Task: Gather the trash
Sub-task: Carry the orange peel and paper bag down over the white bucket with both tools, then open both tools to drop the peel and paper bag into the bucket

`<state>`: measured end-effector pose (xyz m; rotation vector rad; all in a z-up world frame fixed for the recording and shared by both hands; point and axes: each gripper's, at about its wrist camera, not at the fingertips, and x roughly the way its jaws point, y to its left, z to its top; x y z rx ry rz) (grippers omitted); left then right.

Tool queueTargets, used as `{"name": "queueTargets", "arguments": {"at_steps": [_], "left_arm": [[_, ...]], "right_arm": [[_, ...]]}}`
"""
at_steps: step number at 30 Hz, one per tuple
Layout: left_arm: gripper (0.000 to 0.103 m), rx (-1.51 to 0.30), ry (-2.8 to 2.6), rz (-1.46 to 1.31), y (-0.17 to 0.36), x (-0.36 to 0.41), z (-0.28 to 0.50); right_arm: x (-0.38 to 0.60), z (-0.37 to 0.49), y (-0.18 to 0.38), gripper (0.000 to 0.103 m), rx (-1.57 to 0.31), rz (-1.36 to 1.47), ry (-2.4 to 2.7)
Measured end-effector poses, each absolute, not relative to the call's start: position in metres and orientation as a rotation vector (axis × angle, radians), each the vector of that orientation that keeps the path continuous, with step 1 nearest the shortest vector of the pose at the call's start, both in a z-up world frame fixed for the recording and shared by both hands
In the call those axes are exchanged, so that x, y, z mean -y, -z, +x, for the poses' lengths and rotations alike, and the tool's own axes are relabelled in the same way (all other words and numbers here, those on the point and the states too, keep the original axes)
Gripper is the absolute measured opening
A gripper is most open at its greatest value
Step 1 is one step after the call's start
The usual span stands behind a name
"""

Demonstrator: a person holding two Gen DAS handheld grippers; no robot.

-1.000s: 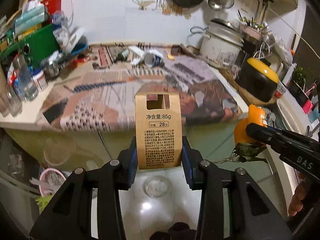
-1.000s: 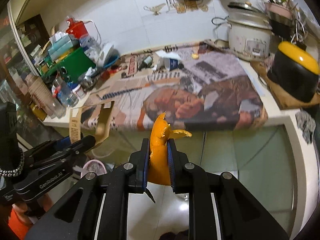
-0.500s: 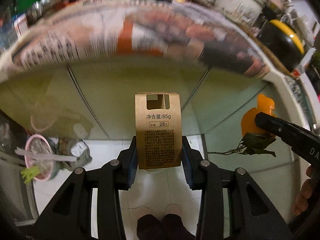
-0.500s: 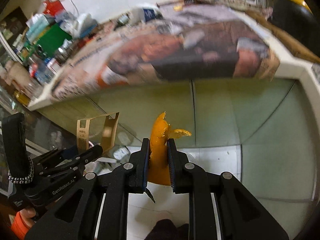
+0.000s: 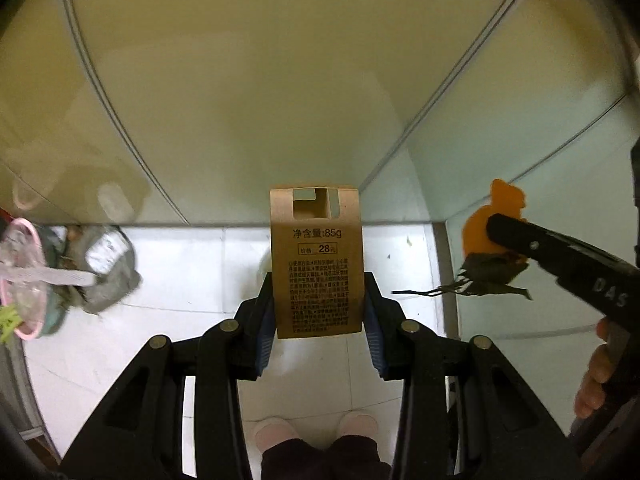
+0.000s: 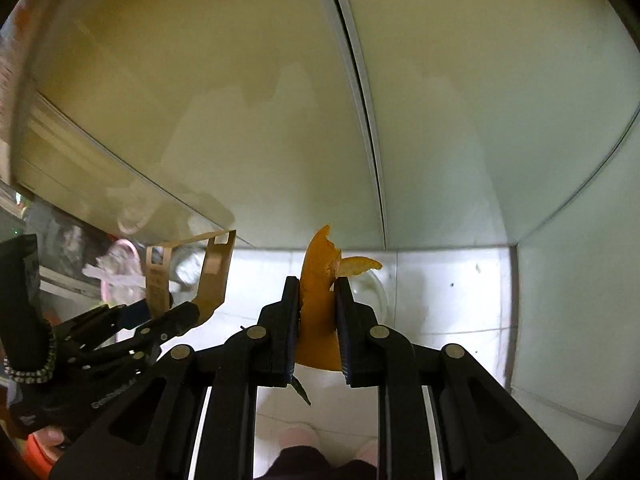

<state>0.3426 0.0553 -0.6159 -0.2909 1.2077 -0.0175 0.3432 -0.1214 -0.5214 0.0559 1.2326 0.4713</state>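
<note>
My left gripper (image 5: 318,300) is shut on a brown cardboard package (image 5: 317,260) with printed text and holds it upright above the floor. The package also shows in the right wrist view (image 6: 188,276), at the left. My right gripper (image 6: 317,300) is shut on an orange peel (image 6: 320,280) with a dark leaf and stem hanging below. In the left wrist view the peel (image 5: 476,228) and leaves (image 5: 488,280) are at the right. A pink trash bin (image 5: 24,276) full of rubbish stands on the floor at the far left.
Both grippers point down at the white tiled floor (image 5: 192,264) in front of pale cabinet doors (image 5: 248,80). A crumpled grey bag (image 5: 108,268) lies beside the bin. The person's pink slippers (image 5: 316,432) are at the bottom edge.
Both views have tilted down from the cluttered countertop to the cabinet fronts and floor. The bin at the left has come nearer. Both grippers keep their hold.
</note>
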Motion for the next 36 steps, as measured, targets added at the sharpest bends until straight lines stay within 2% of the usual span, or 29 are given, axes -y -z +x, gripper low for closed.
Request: {"name": "queueTargets", "arguments": {"at_steps": [6,10,14,16,18,20,27,32,36], "left_arm": [[0.039,-1.277,0.052,-0.272,0.717,-0.049,0.358],[0.039,-1.280,0.061,-0.259,0.749,-0.046,0.366],[0.039,-1.264,0.071,-0.265,0.763,-0.048,0.367],[0.043,-1.270,0.064,-0.267,0.767,-0.048,0.368],[0.043,-1.270,0.059,-0.277,0.769,-0.050,0.369],[0.044,-1.273,0.062,-0.281,0.769,-0.051,0.370],[0.044,-1.267,0.030,-0.283,0.724,-0.056,0.363],[0.044,-1.243,0.013,-0.295,0.643,-0.061,0.351],[0.044,-1.219,0.006,-0.265,0.571,-0.062,0.343]], "right_arm": [[0.113,0.350,0.614,0.016,-1.287,0.043,-0.492],[0.109,0.354,0.643,0.018,-1.294,0.049,-0.536],[0.100,0.354,0.650,0.022,-1.282,0.035,-0.568],[0.100,0.356,0.653,0.026,-1.281,0.035,-0.576],[0.104,0.359,0.657,0.035,-1.283,0.046,-0.582],[0.107,0.360,0.656,0.037,-1.278,0.045,-0.575],[0.124,0.360,0.618,0.037,-1.275,0.028,-0.521],[0.132,0.354,0.550,0.037,-1.273,0.022,-0.500],[0.131,0.347,0.474,0.037,-1.249,0.014,-0.489]]}}
